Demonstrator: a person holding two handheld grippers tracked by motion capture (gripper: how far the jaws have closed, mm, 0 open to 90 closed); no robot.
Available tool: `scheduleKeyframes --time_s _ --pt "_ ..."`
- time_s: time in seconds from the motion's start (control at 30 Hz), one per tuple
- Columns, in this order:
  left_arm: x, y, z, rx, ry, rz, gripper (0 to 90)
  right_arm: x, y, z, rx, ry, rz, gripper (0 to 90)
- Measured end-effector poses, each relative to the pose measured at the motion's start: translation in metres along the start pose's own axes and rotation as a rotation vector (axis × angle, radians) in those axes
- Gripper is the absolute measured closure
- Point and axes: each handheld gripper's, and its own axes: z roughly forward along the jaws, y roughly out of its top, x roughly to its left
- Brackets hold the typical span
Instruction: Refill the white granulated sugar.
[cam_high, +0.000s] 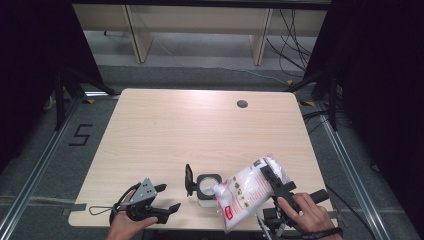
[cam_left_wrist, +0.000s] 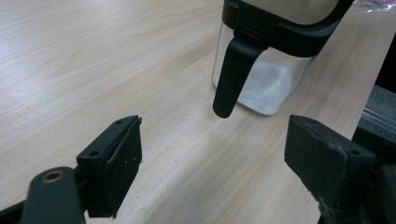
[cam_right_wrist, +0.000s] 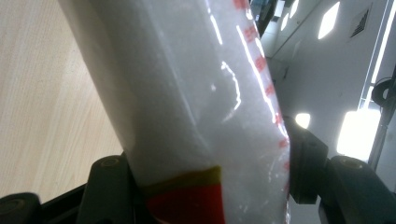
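Observation:
A white plastic bag (cam_high: 247, 187) with red print hangs tilted above the table's front right, its lower corner at the mouth of a small clear jar (cam_high: 207, 192). My right gripper (cam_high: 274, 181) is shut on the bag; in the right gripper view the bag (cam_right_wrist: 196, 102) sits between both jaws of the right gripper (cam_right_wrist: 205, 168). The jar (cam_left_wrist: 275, 79) holds white granules and has a black rim, and its black lid (cam_high: 189, 180) is flipped open to the left. My left gripper (cam_high: 169, 197) rests left of the jar, and the left gripper (cam_left_wrist: 212, 140) stands open, pointing at it with nothing between its jaws.
The light wooden table (cam_high: 200, 130) has a round cable hole (cam_high: 242, 104) at the back right. Grey floor with metal rails runs along both sides, and wooden furniture legs stand beyond the far edge.

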Motion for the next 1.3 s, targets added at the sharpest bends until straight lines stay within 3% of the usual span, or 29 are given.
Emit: scheduleKeyframes --time_s 0.43,0.5,0.63,0.83,1.03,1.1,1.13,1.2,1.27,1.3 --pt "0.0003 -0.0001 0.0004 -0.004 -0.005 0.001 18.5 -0.0008 0.0000 -0.0003 0.000 0.001 -0.009 42.2" --pt "0.0002 -0.0001 0.0002 -0.002 -0.002 0.000 18.4 0.0024 -0.0001 -0.0011 0.019 0.014 0.033 42.2" --pt "0.0004 0.0003 0.0000 0.002 -0.002 0.008 18.5 -0.0002 0.0027 -0.0026 0.012 -0.012 0.001 42.4" --pt "0.0003 -0.0001 0.0004 -0.005 -0.006 0.001 18.4 -0.0022 0.0035 -0.0046 0.021 -0.003 -0.011 42.5" --pt "0.0010 0.0004 0.0003 0.002 -0.002 0.017 18.5 -0.0029 0.0021 -0.0064 0.021 -0.015 -0.003 42.6" --pt "0.0007 0.0000 0.0005 -0.003 -0.006 0.004 18.5 -0.0028 0.0017 -0.0081 0.035 -0.012 0.032 42.6" --pt "0.0016 0.0002 0.0006 -0.004 -0.006 0.016 18.5 -0.0051 0.0012 -0.0071 0.019 -0.031 0.011 42.6" --pt "-0.0003 0.0000 0.0000 0.004 -0.001 0.003 18.4 -0.0056 0.0001 -0.0076 0.023 -0.025 -0.001 42.6" --pt "0.0012 0.0004 -0.0006 0.011 0.002 0.028 18.5 -0.0056 0.0009 -0.0077 0.026 -0.016 -0.008 42.6" --pt "-0.0001 0.0004 0.0004 -0.004 -0.002 0.008 18.5 -0.0050 0.0006 -0.0073 0.019 -0.021 -0.009 42.6"
